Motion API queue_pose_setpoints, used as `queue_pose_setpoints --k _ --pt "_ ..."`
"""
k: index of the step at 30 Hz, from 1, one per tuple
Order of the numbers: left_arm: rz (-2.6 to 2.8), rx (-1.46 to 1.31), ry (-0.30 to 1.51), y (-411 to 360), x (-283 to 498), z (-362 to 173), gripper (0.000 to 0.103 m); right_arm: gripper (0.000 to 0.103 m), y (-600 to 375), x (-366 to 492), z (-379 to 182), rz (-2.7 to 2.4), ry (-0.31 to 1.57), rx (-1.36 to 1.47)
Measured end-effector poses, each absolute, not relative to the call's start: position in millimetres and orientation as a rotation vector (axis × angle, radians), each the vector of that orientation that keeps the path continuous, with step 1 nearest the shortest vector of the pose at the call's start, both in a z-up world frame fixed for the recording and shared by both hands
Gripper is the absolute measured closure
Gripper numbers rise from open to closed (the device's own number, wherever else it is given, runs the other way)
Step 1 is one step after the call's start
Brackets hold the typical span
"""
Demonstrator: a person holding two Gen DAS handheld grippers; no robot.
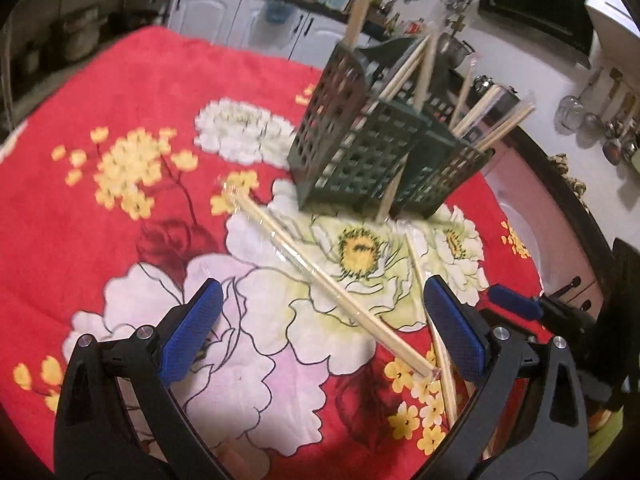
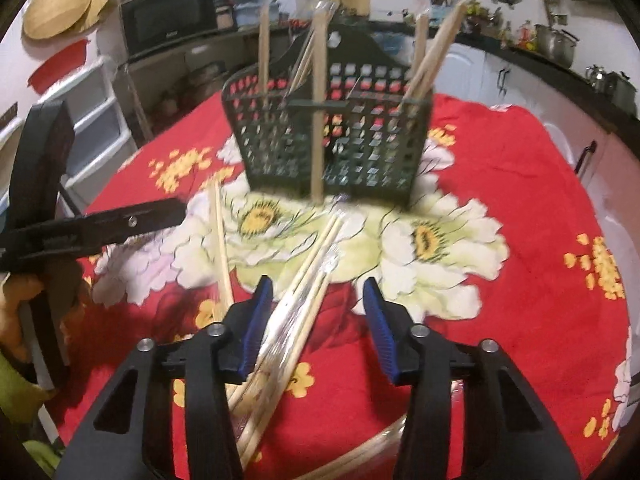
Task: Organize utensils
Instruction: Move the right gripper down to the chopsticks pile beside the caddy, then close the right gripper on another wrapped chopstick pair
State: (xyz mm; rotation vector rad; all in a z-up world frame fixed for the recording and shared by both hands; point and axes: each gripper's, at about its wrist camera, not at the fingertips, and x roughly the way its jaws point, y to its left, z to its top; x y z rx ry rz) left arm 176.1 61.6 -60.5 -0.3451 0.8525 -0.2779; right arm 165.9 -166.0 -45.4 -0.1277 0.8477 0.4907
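Two claws point(image 1: 320, 312) point(image 2: 318, 304) apart, over chopsticks point(image 2: 304, 276).

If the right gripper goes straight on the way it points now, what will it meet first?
Probably the wrapped chopsticks lying on the flowered cloth between the open jaws of the right gripper. The green basket stands farther along; depth is unclear.

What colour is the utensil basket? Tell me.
Dark green, with a grid of square holes; the basket shows best in the right wrist view.

no readable text, faint mark on the microwave point(image 2: 168, 20) too blurred
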Motion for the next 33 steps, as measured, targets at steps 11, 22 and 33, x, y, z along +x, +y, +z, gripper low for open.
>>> queue_pose_setpoints --k 11,22,33 --pt "-0.274 -0.410 0.947 77 219 -75 0.038 0.073 -160 194 -70 0.500 0.973 -0.066" --pt "-0.195 -0.462 0.951 98 254 -84 0.061 0.076 -170 210 -71 0.467 1.007 -0.048" --pt "-0.162 -0.507 0.979 122 276 -90 0.087 0.084 -186 238 -75 0.451 1.072 0.041"
